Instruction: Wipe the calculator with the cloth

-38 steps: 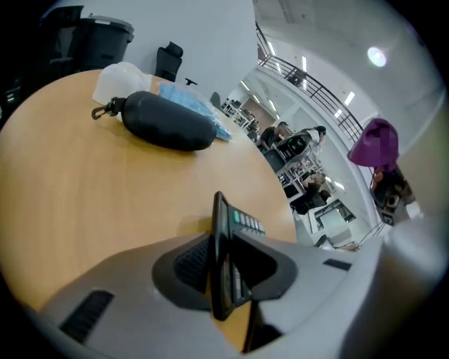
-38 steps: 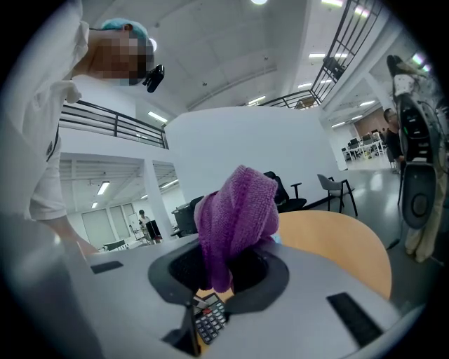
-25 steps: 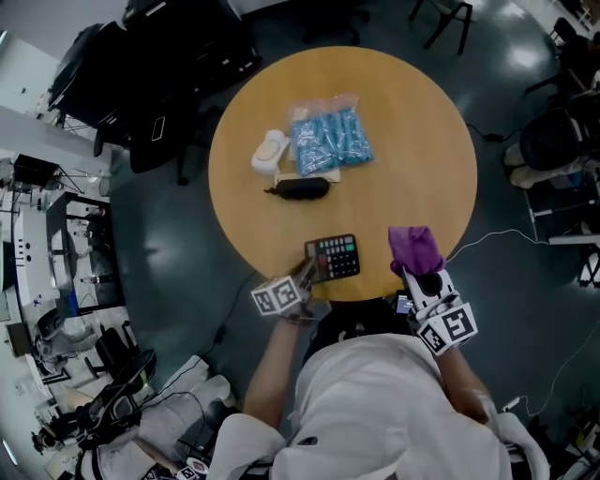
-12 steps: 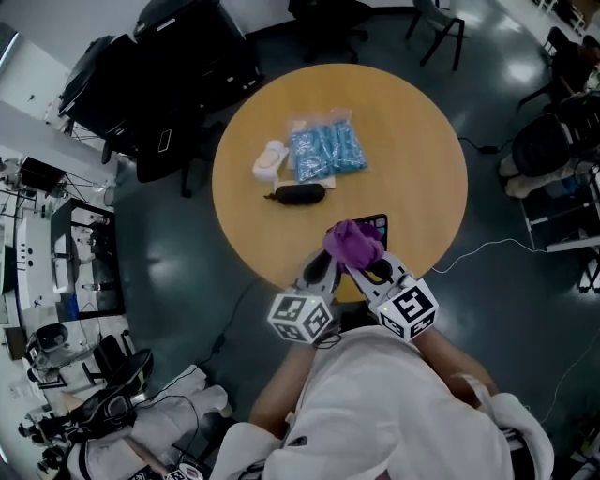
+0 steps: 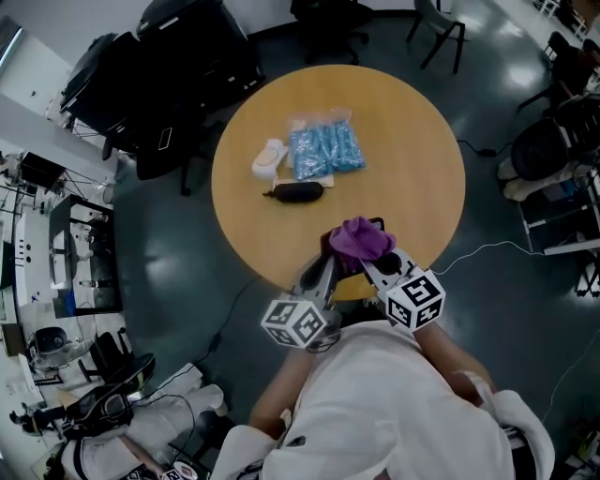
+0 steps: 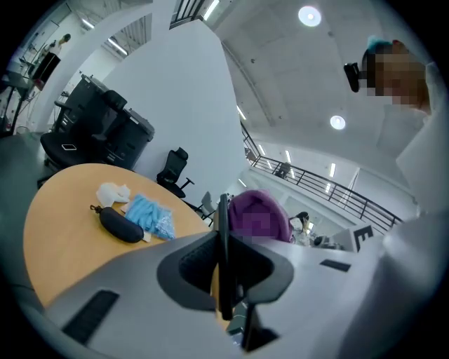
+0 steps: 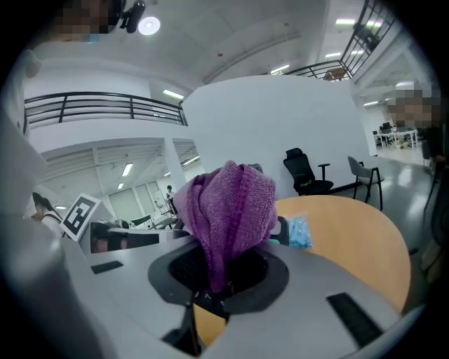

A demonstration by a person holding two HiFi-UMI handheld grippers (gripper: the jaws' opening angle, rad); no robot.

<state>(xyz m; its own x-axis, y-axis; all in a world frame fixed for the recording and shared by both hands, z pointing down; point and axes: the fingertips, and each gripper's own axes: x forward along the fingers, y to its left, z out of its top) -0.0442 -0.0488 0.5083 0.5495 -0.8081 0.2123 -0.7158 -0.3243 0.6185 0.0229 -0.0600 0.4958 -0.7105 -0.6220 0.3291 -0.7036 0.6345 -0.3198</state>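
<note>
Head view | left claw near level, pinching calculator edge-on | right claw near level, pinching cloth

Round wooden table, dark floor, perhaps chairs

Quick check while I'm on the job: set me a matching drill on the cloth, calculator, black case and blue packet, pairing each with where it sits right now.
Things:
1 cloth
2 calculator
3 black case
4 blue packet

Places:
A loose on the table, nearest the person
B pinched edge-on by the left gripper
C on the table, just right of the white bundle in the head view
D bunched in the right gripper

Pairs: 1-D, 2-B, 3-A, 4-C
</note>
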